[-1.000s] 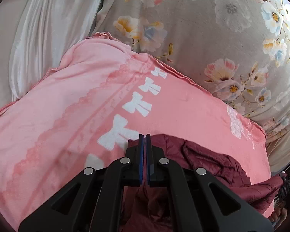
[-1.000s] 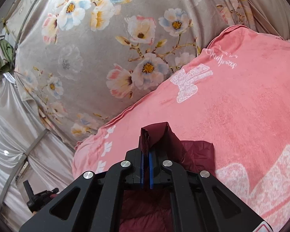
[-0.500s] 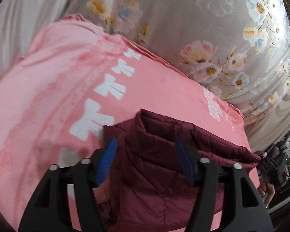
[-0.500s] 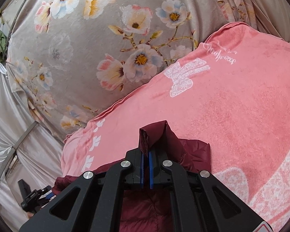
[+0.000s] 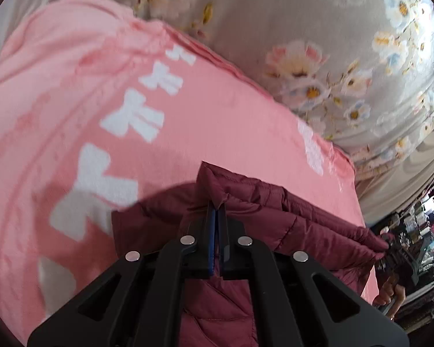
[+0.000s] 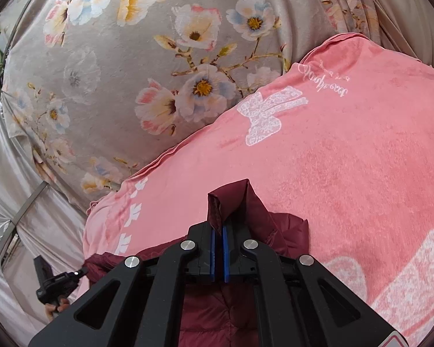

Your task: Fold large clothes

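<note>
A dark red quilted jacket (image 5: pixel 275 219) lies on a pink blanket (image 5: pixel 188 121) with white bows. My left gripper (image 5: pixel 217 214) is shut on a corner of the jacket's edge. My right gripper (image 6: pixel 218 228) is shut on another corner of the jacket (image 6: pixel 234 199), whose fabric sticks up above the blue pads. The jacket's edge stretches between the two grippers. Each gripper shows at the edge of the other's view: the right one (image 5: pixel 396 245) at far right of the left wrist view, the left one (image 6: pixel 55 283) at lower left of the right wrist view.
A grey flowered cloth (image 6: pixel 159 72) hangs behind the pink blanket (image 6: pixel 347 159) and also shows in the left wrist view (image 5: pixel 318 57). Silvery curtains (image 6: pixel 5 196) with a metal bar hang at the left. Cluttered shelves (image 5: pixel 425 231) show at far right.
My left gripper opened half a second ago, then closed again on the jacket's edge corner. My right gripper kept its hold; the jacket edge now spans both grippers.
</note>
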Action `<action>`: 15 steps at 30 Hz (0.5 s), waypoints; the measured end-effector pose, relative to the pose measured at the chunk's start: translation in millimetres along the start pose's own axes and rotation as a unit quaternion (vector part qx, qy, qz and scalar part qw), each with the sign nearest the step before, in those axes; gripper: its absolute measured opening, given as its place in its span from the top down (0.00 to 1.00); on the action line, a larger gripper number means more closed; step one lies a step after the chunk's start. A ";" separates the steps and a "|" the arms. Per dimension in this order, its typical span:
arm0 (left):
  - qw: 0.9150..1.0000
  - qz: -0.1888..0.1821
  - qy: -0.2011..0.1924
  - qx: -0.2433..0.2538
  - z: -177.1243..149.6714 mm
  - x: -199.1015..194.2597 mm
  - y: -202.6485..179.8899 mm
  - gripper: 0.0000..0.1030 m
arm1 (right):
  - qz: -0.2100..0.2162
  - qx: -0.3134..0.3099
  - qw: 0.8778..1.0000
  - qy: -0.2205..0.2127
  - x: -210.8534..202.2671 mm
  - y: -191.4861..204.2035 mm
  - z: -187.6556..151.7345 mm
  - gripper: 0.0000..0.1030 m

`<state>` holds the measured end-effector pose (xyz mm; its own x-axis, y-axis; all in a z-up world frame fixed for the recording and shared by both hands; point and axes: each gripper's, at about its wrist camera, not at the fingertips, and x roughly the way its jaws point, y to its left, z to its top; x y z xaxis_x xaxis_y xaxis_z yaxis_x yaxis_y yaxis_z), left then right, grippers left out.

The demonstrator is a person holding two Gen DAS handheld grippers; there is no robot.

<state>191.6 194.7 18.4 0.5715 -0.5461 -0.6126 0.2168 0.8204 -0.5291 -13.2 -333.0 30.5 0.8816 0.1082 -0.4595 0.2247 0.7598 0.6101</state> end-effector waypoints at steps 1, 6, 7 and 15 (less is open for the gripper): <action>1.000 -0.001 -0.013 -0.002 5.3 -8.2 -2.3 1.00 | -0.003 -0.002 1.000 0.000 3.3 1.4 2.8 0.96; 0.998 0.058 -0.028 0.018 18.2 -12.1 -13.8 1.00 | -0.018 0.014 0.999 0.025 40.5 -8.8 12.0 0.96; 0.997 0.070 -0.025 0.021 17.7 -7.3 -13.0 1.00 | -0.027 0.014 0.999 0.034 52.0 -12.1 10.9 0.96; 0.992 0.127 0.019 0.004 5.2 46.6 17.4 1.00 | -0.071 0.013 0.994 0.087 115.0 -35.7 -1.4 0.96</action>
<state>226.1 184.5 -16.3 0.5784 -0.3270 -0.7473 0.0766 0.9338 -0.3494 79.6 -346.9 -45.0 0.7557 0.1116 -0.6454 0.3550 0.7583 0.5468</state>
